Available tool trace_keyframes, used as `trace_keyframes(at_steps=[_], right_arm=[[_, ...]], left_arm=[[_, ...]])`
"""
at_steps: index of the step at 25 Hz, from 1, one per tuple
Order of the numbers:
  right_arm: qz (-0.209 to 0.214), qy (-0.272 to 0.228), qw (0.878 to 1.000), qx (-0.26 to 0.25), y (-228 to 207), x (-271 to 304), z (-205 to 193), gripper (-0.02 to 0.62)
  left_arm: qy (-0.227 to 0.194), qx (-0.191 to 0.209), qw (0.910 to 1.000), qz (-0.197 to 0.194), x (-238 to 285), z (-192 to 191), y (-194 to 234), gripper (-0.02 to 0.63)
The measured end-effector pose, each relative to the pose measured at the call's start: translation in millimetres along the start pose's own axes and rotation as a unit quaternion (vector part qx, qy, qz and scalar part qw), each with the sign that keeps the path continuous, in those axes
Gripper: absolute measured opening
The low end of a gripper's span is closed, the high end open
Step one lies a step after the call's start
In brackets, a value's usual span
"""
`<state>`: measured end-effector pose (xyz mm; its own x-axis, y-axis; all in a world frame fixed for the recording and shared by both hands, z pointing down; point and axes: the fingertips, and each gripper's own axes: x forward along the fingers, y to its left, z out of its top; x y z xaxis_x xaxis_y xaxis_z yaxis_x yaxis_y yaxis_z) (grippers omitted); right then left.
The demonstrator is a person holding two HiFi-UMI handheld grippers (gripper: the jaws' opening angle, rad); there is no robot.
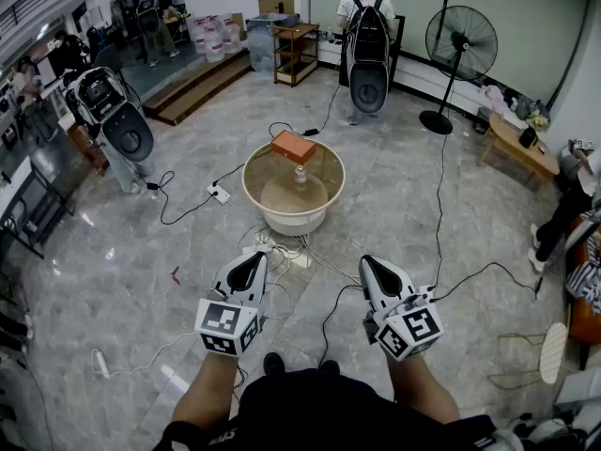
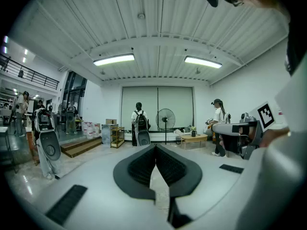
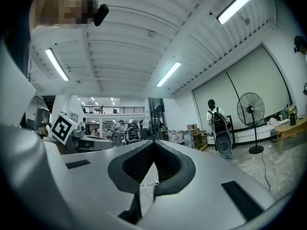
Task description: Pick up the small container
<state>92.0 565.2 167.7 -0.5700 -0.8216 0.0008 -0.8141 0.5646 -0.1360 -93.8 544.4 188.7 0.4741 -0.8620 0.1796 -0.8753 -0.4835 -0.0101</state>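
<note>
Big open hall with a glossy marble floor (image 1: 113, 252). Going left to right: a person wearing a bulky backpack rig (image 1: 117, 120) is standing well off to the left, and a white power strip (image 1: 218, 194) is lying nearer in.

The left gripper (image 1: 252, 257) is hanging low with its jaws clenched on nothing. A tangle of cables (image 1: 282, 245) is sprawling on the floor between it and the round table (image 1: 324, 203), so watch your footing walking in.

The small container (image 1: 300, 172) seems to be the little pale upright thing sitting mid-table, though it's too tiny to be sure. I'm guessing it's light and stiff, maybe tippy, so pinching it low across the sides looks safest. An orange box (image 1: 292, 146) is resting on the far rim just beyond it, so there's not much room to overshoot.

The right gripper (image 1: 369, 262) is pinched closed and empty as well, also well short of the table. Further right, a standing fan (image 1: 460, 45) is sitting way clear.
</note>
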Motion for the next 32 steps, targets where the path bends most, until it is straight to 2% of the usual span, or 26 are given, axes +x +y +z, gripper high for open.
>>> trace_keyframes(at_steps=[11,17,23,28,32], right_arm=[[0.001,0.002,1.0,0.0,-7.0,12.7,-10.3,0.009],[-0.004,0.001,1.0,0.006,-18.5,1.3,-6.9,0.009],[-0.002,-0.013,1.0,-0.025,-38.0,-19.1,-1.4,0.012],[-0.016,-0.002,1.0,-0.005,-55.7,-17.9,-6.9,0.012],[-0.016,0.018,1.0,0.015,-71.6,2.9,-24.3,0.012]], left_arm=[[-0.002,-0.003,1.0,0.001,8.7,-1.3,9.9,0.011],[-0.001,-0.007,1.0,0.0,14.9,1.3,-4.9,0.011],[-0.005,-0.013,0.9999,-0.002,27.7,-2.1,-29.9,0.011],[-0.001,-0.018,0.9998,-0.002,41.7,-8.8,-37.4,0.011],[0.01,-0.029,0.9995,0.003,61.4,-19.5,-23.7,0.011]])
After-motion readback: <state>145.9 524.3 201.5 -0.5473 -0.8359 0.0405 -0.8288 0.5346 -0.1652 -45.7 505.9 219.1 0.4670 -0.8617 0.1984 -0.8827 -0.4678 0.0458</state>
